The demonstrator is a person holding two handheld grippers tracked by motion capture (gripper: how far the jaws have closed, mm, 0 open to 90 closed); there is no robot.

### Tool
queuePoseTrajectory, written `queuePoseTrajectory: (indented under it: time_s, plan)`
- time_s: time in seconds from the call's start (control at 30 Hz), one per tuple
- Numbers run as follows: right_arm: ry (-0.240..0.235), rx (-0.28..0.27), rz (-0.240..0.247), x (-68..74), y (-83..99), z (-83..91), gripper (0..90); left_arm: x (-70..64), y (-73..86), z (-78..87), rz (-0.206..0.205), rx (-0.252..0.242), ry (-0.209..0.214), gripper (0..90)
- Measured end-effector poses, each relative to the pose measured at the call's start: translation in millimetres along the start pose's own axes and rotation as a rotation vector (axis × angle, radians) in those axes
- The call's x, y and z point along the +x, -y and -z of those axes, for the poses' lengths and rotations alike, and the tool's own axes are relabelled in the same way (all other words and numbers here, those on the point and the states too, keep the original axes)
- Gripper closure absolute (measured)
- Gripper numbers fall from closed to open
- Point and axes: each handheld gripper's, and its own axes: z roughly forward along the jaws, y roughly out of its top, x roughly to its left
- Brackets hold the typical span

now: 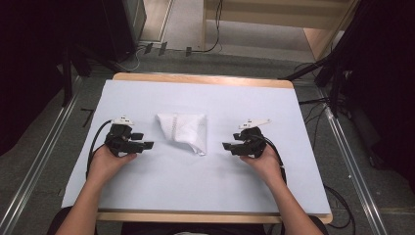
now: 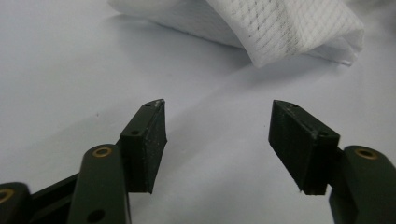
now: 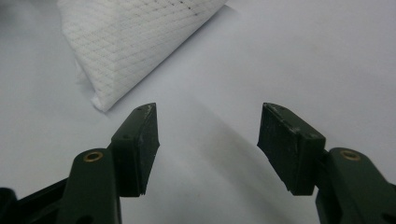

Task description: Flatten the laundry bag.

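Note:
A white quilted cloth (image 1: 183, 131), folded into a rough triangle, lies in the middle of the table. My left gripper (image 1: 145, 142) rests to its left, pointing right toward it, open with nothing between the jaws. My right gripper (image 1: 228, 146) sits to the cloth's right, pointing left, also open and holding nothing. In the left gripper view the cloth (image 2: 261, 28) lies just beyond my left gripper (image 2: 218, 122). In the right gripper view the cloth (image 3: 126, 42) lies ahead and to the left of my right gripper (image 3: 208, 125). Neither gripper touches the cloth.
The table (image 1: 195, 191) is covered by a pale blue-grey sheet with a wooden rim showing at front and back. Cables trail from both grippers off the table's sides. Metal rails run along the floor left and right.

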Motion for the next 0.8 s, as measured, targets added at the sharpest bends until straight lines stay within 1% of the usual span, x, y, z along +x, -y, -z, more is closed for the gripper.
queuePoseTrajectory:
  time_s: [0.03, 0.13, 0.17, 0.23, 0.27, 0.33, 0.47, 0.53, 0.57, 0.63, 0.8]
  plan:
    - [0.007, -0.003, 0.004, -0.2, 0.0, 0.7, 40.4, -0.2, -0.4, 0.5, -0.002, -0.001, 0.004, 40.0]
    - [0.012, 0.001, 0.007, 0.7, -0.2, 1.3, 42.3, 0.2, -0.8, 1.1, -0.001, -0.010, 0.012, 37.1]
    - [0.016, 0.004, 0.012, 1.3, -0.3, 0.8, 42.9, 1.3, -1.5, 1.1, 0.012, -0.013, 0.014, 36.5]
    - [0.016, 0.014, 0.009, 3.0, -0.3, 0.2, 43.6, 2.0, -1.7, 0.9, 0.013, -0.017, 0.015, 36.3]
    - [0.013, 0.013, 0.013, 3.4, -0.3, 0.1, 43.8, 2.7, -2.1, 0.6, 0.022, -0.023, 0.019, 36.0]
    - [0.015, 0.011, 0.017, 4.4, -1.1, 0.6, 44.1, 3.2, -2.0, 0.6, 0.023, -0.025, 0.023, 35.5]
    - [0.008, 0.000, 0.014, 6.3, -2.8, 0.8, 44.5, 3.2, -1.3, 0.9, 0.007, -0.018, 0.016, 35.5]
    - [0.007, 0.001, 0.021, 8.4, -4.4, 0.0, 45.0, 2.7, -0.7, 1.4, 0.000, -0.023, 0.009, 35.5]
    - [0.013, 0.005, 0.033, 10.2, -5.6, -1.3, 45.1, 2.7, -0.1, 2.4, -0.003, -0.023, 0.009, 35.5]
    - [0.010, 0.010, 0.039, 12.0, -6.7, -2.6, 45.6, 3.3, 0.8, 2.8, 0.009, -0.023, 0.025, 37.4]
    - [0.009, 0.025, 0.063, 15.4, -7.9, -5.5, 46.8, 3.7, 1.8, 3.6, 0.006, -0.021, 0.025, 37.0]
